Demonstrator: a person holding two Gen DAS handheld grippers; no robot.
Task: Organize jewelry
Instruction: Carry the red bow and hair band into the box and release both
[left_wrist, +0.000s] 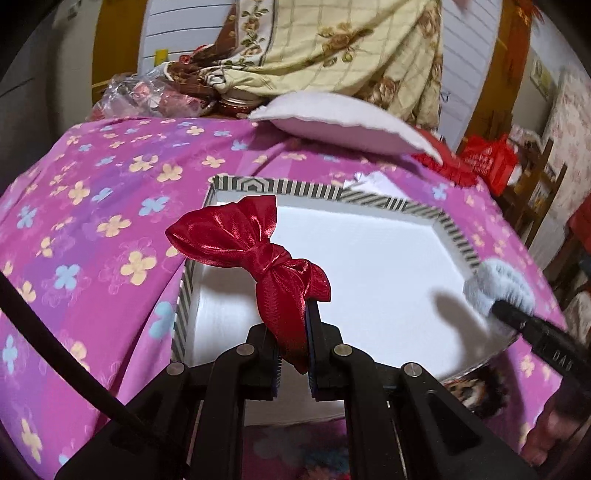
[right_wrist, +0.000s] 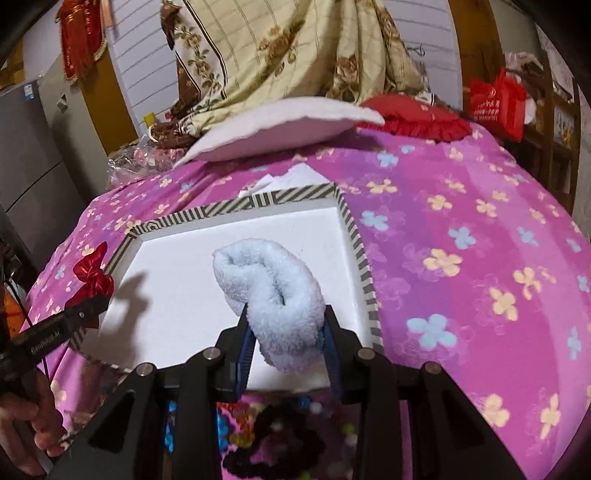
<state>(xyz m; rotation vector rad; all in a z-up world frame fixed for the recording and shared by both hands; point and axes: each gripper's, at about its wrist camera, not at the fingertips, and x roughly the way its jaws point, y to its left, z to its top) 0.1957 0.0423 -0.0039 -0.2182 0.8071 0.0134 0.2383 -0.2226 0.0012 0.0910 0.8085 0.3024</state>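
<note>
A white shallow box with a black-and-white striped rim lies on the pink flowered bedspread; it also shows in the right wrist view. My left gripper is shut on a red satin bow and holds it above the box's left side. My right gripper is shut on a fluffy light-blue scrunchie above the box's right part. The scrunchie and right gripper show at the box's right rim in the left wrist view. The bow shows at the box's left rim in the right wrist view.
A white-and-pink pillow lies behind the box, with a red cushion and floral quilt beyond. Dark fuzzy hair pieces and colourful beads lie in front of the box. A red bag sits at right.
</note>
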